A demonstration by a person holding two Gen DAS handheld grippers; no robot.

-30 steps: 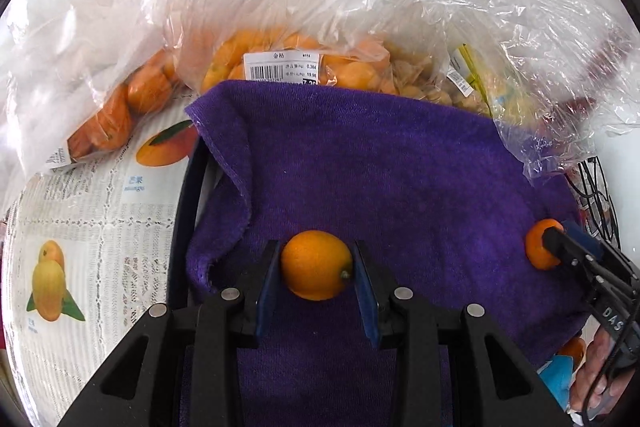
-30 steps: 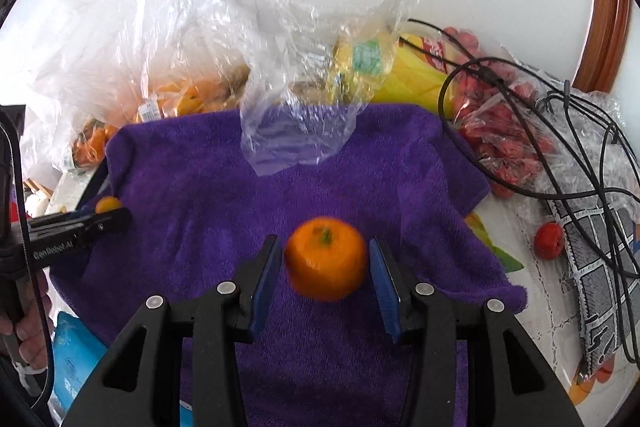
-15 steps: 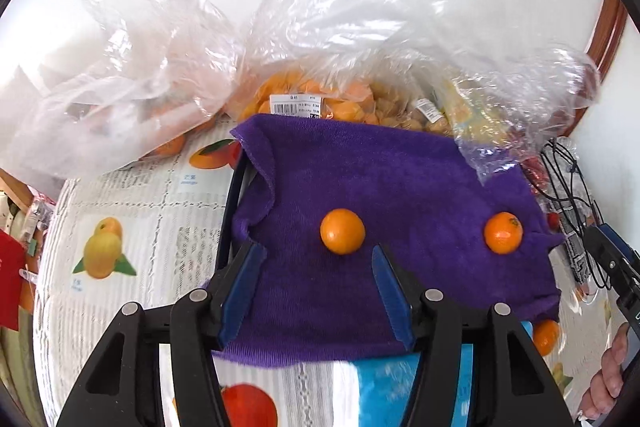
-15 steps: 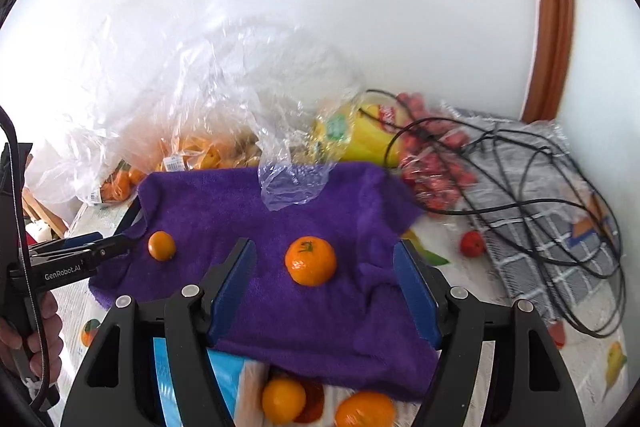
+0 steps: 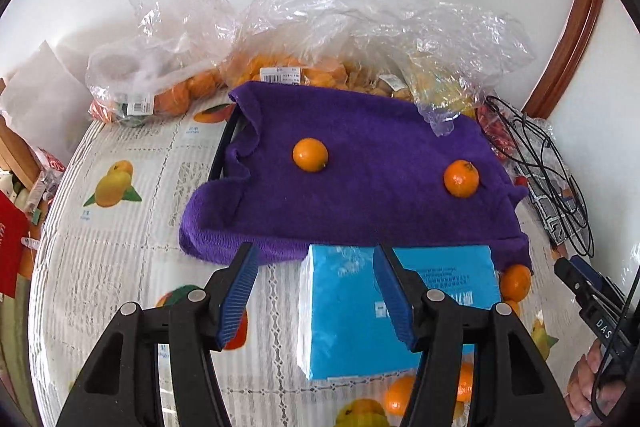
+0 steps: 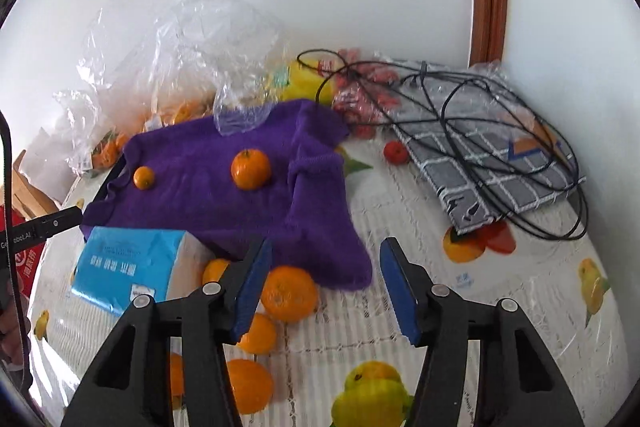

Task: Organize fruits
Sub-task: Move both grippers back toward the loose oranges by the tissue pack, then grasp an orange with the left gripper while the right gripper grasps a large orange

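Fruits are the job here. Two oranges sit on the purple towel [image 5: 380,195] in the middle of the left wrist picture: a small orange [image 5: 310,155] and, to its right, a bigger orange [image 5: 461,178]. They lie well apart.

More loose oranges [image 6: 289,293] wait low in the right wrist picture, beside the blue tissue pack [image 6: 132,267].

The left gripper [image 5: 316,291] is partly open with nothing in it. The right gripper [image 6: 326,285] has just been closing a bit, yet its blue pads hold nothing.

I think the next good move is to pick one loose orange, put both pads around its middle, and squeeze softly so it does not roll.

Writing: white price labels [image 5: 280,75] on the plastic bags are too small to read. The tissue pack's print is blurry. "DAS" shows on the right gripper at the right edge of the left wrist picture.
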